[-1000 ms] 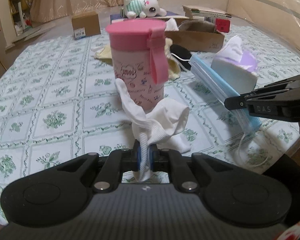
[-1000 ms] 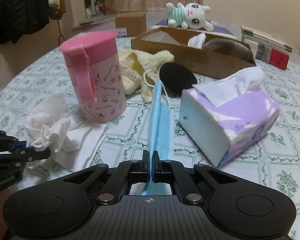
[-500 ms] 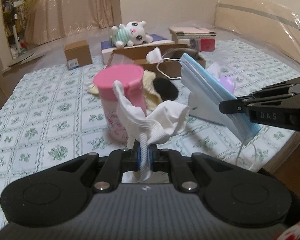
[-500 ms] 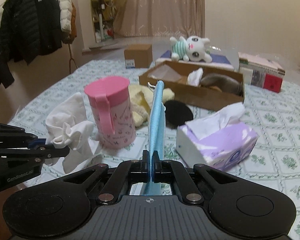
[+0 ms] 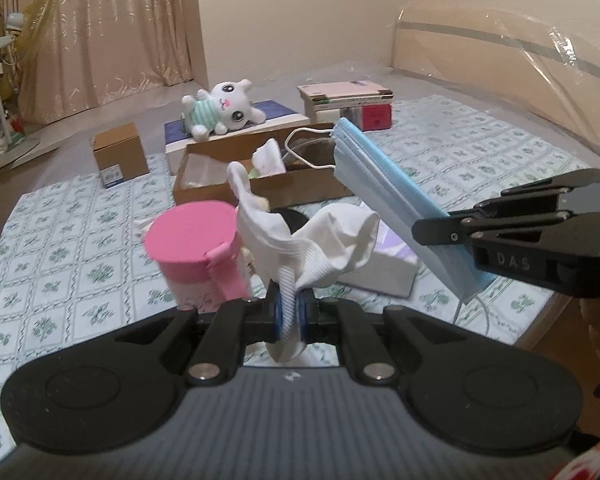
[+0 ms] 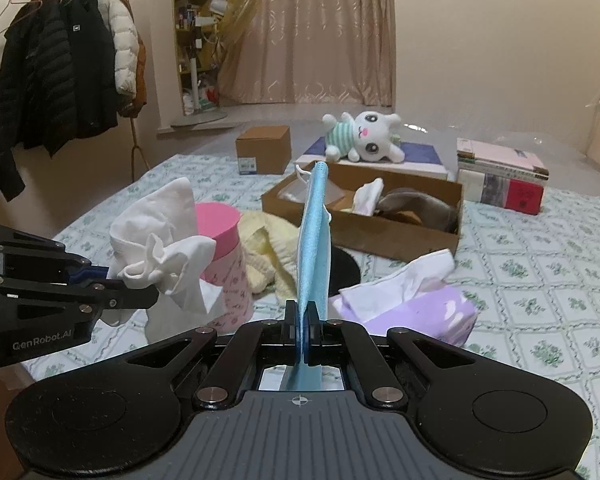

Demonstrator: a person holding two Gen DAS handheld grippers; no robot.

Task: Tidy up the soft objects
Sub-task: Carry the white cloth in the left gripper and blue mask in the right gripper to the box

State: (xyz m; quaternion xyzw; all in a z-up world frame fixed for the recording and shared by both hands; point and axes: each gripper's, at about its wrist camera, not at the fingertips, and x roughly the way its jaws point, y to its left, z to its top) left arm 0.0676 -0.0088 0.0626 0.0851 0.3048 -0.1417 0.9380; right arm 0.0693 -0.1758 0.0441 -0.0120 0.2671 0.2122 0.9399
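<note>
Carrying both loads over to the open cardboard box [image 6: 400, 236] at twelve o'clock looks like the step in hand, and it would go best with each kept high enough to clear the box's near wall: the left claw [image 5: 288, 312] is clamped on the ribbed cuff of a white sock [image 5: 320, 240], the right claw [image 6: 305, 334] pinched tight on a folded blue face mask [image 6: 314, 240], both held above the patterned bed sheet [image 6: 540, 280]. Between claws and box stand the pink cup [image 5: 192, 240], a tissue box [image 6: 420, 312], a yellow cloth [image 6: 268, 256] and a black pad [image 6: 346, 270], so the mask's dangling ear loop [image 5: 306, 148] could snag.
</note>
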